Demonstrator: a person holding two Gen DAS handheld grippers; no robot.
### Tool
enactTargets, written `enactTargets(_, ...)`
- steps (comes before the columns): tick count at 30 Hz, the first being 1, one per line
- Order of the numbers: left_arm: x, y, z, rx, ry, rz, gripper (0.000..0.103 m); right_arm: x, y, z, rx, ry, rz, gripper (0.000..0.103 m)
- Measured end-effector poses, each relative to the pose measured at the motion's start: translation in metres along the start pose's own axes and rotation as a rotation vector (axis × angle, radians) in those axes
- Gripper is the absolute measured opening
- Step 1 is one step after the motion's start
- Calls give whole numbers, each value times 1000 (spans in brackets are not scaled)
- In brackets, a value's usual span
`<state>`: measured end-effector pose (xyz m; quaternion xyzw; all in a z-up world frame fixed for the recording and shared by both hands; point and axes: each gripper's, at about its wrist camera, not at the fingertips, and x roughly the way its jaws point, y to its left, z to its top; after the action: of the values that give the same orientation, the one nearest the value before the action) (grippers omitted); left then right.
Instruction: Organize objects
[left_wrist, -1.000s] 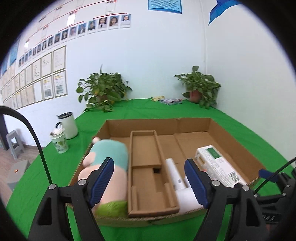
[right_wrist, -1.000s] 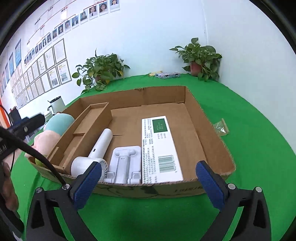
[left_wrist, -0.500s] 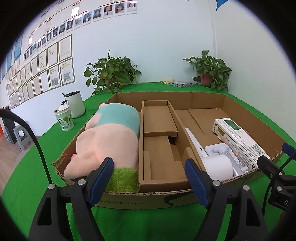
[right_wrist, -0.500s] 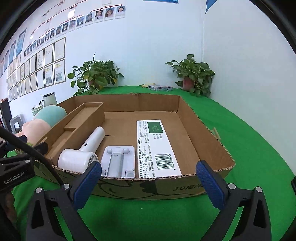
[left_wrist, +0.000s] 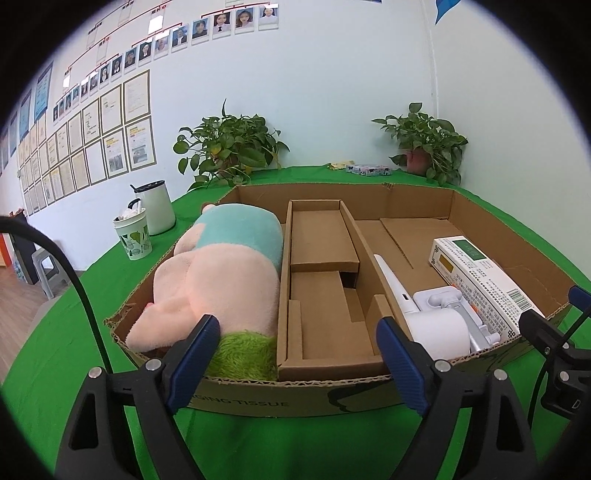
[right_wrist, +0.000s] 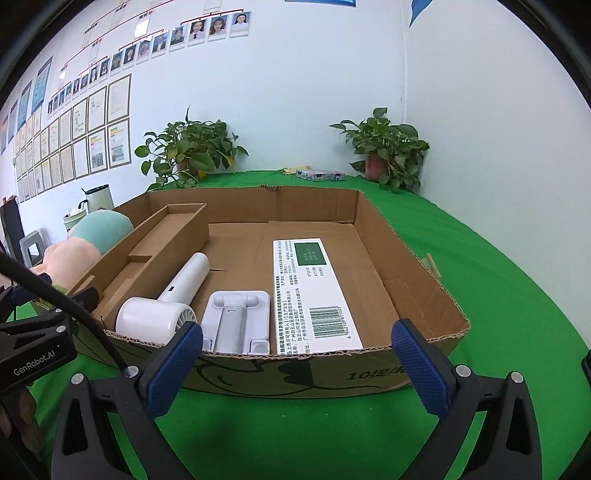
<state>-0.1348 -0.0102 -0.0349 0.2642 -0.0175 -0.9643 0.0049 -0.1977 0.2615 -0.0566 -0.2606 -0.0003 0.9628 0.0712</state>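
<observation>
A shallow cardboard box sits on the green table. In it lie a pink and teal plush toy at the left, a cardboard insert in the middle, a white handheld fan, a grey-white stand and a white carton with a barcode at the right. My left gripper is open and empty just before the box's near wall. My right gripper is open and empty before the same wall, further right.
A white kettle and a patterned cup stand left of the box. Two potted plants and a small flat packet stand by the back wall. A stool is beyond the table's left edge.
Both grippers have dropped lower and drawn level with the box's near wall, so the view now looks across the box instead of down into it. Both stayed open.
</observation>
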Motion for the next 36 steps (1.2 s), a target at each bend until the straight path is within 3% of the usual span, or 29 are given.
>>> enactTargets(36,-1,-1,0,1,1,10,88,2,2,4,5,-5,1,103)
